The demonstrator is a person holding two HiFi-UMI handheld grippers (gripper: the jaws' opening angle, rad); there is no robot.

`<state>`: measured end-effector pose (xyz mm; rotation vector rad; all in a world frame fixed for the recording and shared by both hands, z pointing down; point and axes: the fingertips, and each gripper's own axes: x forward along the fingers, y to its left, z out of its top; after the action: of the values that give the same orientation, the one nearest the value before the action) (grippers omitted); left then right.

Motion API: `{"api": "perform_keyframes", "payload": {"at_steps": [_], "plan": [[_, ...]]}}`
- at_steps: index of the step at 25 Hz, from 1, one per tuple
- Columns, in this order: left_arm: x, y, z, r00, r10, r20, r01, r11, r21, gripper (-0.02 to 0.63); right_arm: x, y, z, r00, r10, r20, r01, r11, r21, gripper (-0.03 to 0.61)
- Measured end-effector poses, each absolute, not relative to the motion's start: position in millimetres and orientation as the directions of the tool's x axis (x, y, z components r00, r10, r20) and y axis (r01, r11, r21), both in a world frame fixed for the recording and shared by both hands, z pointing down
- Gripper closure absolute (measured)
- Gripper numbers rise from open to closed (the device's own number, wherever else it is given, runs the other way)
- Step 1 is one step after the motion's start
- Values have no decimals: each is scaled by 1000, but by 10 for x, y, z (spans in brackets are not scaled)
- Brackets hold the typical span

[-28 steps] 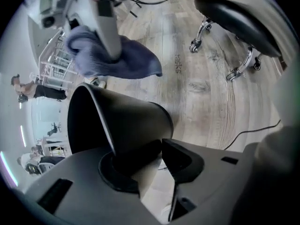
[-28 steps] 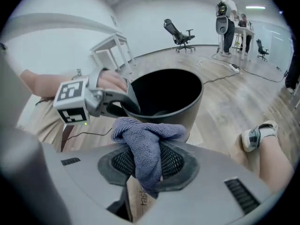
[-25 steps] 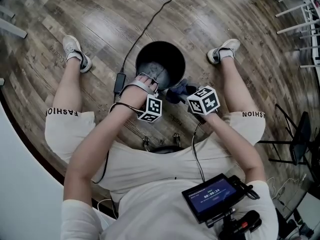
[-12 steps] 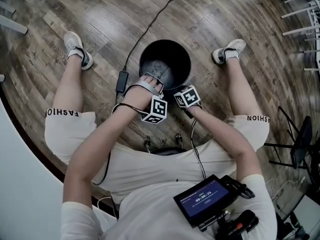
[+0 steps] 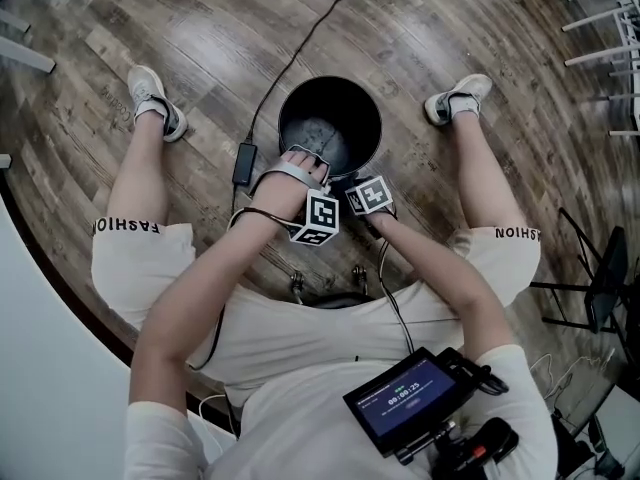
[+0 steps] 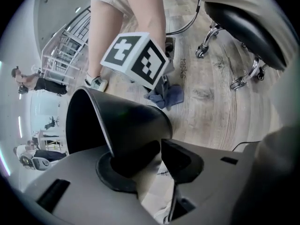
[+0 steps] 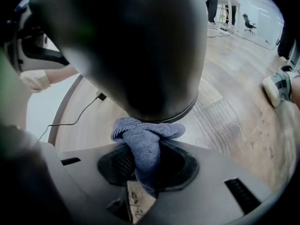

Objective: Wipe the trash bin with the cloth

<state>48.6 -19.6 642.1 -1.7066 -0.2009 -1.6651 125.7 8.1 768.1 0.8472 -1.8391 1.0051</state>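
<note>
Since the round black plastic trash bin [image 5: 368,116] could slide on the wooden floor [image 5: 450,28], the left gripper [image 6: 145,161] clamps its near rim, likely as a brace. The right gripper [image 7: 145,165] pinches a bunched blue-grey cloth [image 7: 145,137] against the bin's near-right outer wall, low down, for wiping.

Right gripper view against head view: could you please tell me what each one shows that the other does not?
Only the right gripper view: the cloth clamped by the right gripper, up against the bin's lower outer wall. Only the head view: the bin's inside, the left gripper on its rim, and the screen. Both: the bin, the wooden floor and a shoe.
</note>
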Motion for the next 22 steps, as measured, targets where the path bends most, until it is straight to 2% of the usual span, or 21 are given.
{"api": "perform_keyframes", "payload": {"at_steps": [5, 8, 10, 12, 18, 22], "plan": [[372, -235, 6298, 144, -311, 939, 541, -770, -338, 434, 1318, 120, 6728, -490, -215, 845, -791, 518, -327, 471], [314, -288, 6305, 126, -323, 938, 564, -754, -336, 431, 1338, 49, 6105, -517, -294, 804, -779, 551, -299, 471], [302, -293, 6356, 123, -369, 921, 608, -706, -364, 436, 1301, -29, 5791, -529, -347, 774, -776, 566, -277, 471], [289, -262, 6403, 110, -400, 910, 642, -670, -372, 476, 1243, -121, 5616, -536, -377, 755, -777, 570, -267, 471], [353, -218, 6386, 93, -390, 916, 627, -692, -359, 486, 1179, -209, 5782, -506, -347, 790, -784, 566, -254, 471], [349, -241, 6384, 96, -391, 915, 626, -691, -361, 486, 1117, -205, 6189, -477, -307, 823, -789, 562, -247, 471]]}}
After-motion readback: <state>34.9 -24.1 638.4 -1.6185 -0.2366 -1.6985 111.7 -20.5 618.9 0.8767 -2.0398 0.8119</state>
